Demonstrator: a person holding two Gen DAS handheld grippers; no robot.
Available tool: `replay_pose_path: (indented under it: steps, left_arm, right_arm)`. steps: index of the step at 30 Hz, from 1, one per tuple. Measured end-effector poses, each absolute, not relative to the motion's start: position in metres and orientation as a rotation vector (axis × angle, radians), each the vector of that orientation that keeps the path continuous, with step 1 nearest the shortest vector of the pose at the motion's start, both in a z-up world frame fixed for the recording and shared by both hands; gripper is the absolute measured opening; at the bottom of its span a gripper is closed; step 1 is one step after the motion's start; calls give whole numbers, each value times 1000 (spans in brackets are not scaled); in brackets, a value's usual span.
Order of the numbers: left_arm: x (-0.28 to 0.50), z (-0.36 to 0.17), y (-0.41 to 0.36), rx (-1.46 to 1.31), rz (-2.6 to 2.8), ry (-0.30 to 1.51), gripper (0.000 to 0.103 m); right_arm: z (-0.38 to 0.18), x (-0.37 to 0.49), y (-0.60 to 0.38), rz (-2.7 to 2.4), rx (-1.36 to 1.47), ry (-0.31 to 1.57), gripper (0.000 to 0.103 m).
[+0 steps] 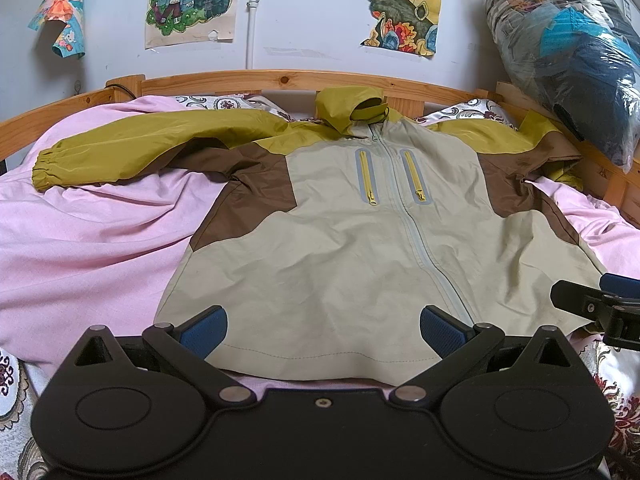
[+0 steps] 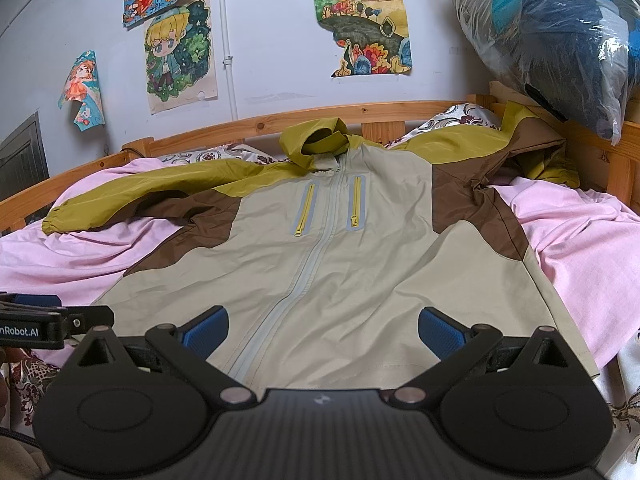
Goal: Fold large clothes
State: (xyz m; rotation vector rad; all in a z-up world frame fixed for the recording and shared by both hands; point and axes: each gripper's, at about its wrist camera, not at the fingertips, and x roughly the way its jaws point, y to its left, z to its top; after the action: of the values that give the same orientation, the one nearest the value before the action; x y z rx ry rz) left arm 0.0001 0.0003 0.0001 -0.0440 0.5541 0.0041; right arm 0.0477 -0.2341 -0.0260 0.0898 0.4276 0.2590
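Lengthwise, the jacket [image 1: 360,248] runs from hem at the bed's near edge to hood at the headboard. Both released claws, left claw [image 1: 323,330] and right claw [image 2: 323,330], hover side by side at that hem, grasping nothing.

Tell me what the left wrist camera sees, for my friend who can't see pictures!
A beige, brown and olive-yellow hooded jacket lies zipped and face up on a pink bedsheet, sleeves spread. The open left gripper hovers over its hem, and the right gripper peeks in at the right edge. Cartoon drawings hang on the wall behind.
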Motion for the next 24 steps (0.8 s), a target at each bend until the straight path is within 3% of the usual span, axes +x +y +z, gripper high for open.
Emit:
replay_pose_path:
  steps: [24]
  left_arm:
    - [-1, 6, -4, -36, 8, 556, 102]
  right_arm:
    - [-28, 50, -236, 234, 97, 445, 103]
